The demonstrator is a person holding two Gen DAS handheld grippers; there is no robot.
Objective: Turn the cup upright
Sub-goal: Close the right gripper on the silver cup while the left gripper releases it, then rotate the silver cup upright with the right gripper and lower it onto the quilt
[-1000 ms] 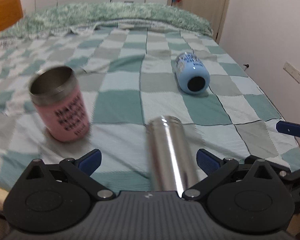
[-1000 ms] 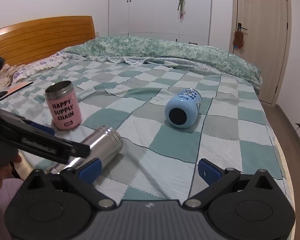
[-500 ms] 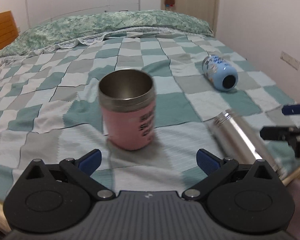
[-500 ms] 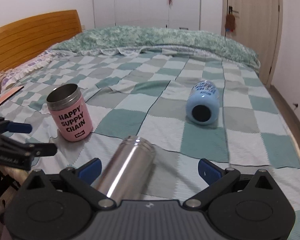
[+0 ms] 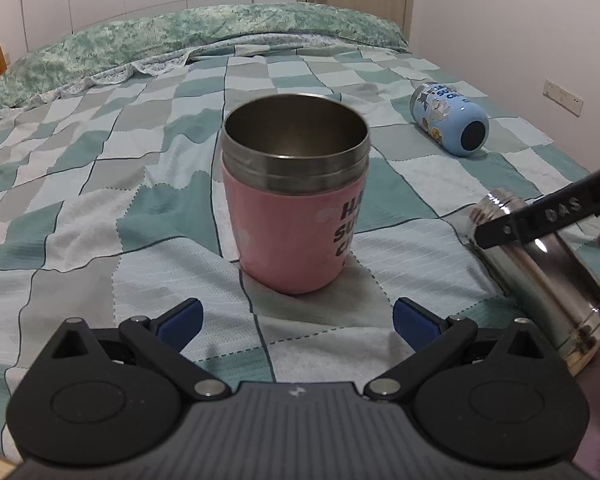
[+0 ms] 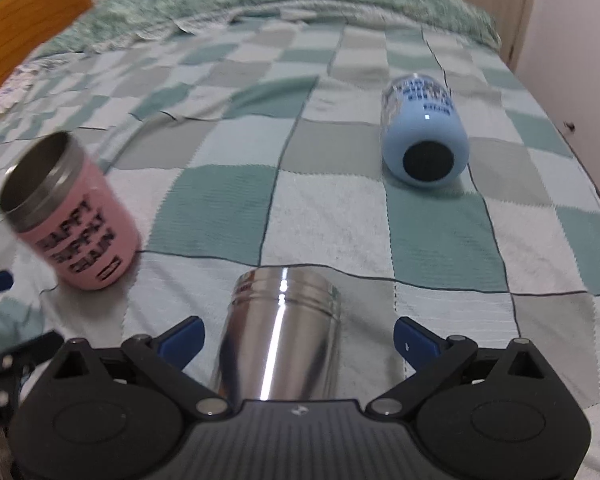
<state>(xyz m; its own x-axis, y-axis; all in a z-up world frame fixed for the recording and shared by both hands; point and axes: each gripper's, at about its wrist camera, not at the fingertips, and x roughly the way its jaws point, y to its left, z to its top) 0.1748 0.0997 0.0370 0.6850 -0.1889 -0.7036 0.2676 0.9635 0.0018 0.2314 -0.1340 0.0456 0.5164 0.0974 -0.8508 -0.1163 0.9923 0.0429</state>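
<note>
A pink cup (image 5: 296, 196) with a steel rim stands upright on the checkered bedspread, straight ahead of my open left gripper (image 5: 296, 320); it also shows at the left in the right wrist view (image 6: 70, 212). A steel cup (image 6: 280, 332) lies on its side between the open fingers of my right gripper (image 6: 298, 338), mouth pointing away. In the left wrist view the steel cup (image 5: 540, 268) lies at the right, with a right gripper finger (image 5: 548, 216) over it. A light blue cup (image 6: 424, 136) lies on its side farther back.
The bedspread (image 6: 320, 208) covers the bed, with a green blanket (image 5: 180, 44) at the far end. A wooden headboard (image 6: 28, 20) is at the back left. A wall with a socket (image 5: 562, 94) runs along the right.
My left gripper has swung left and closer, now centred on the pink cup. My right gripper has dropped and moved in over the steel cup, which now lies between its fingers.
</note>
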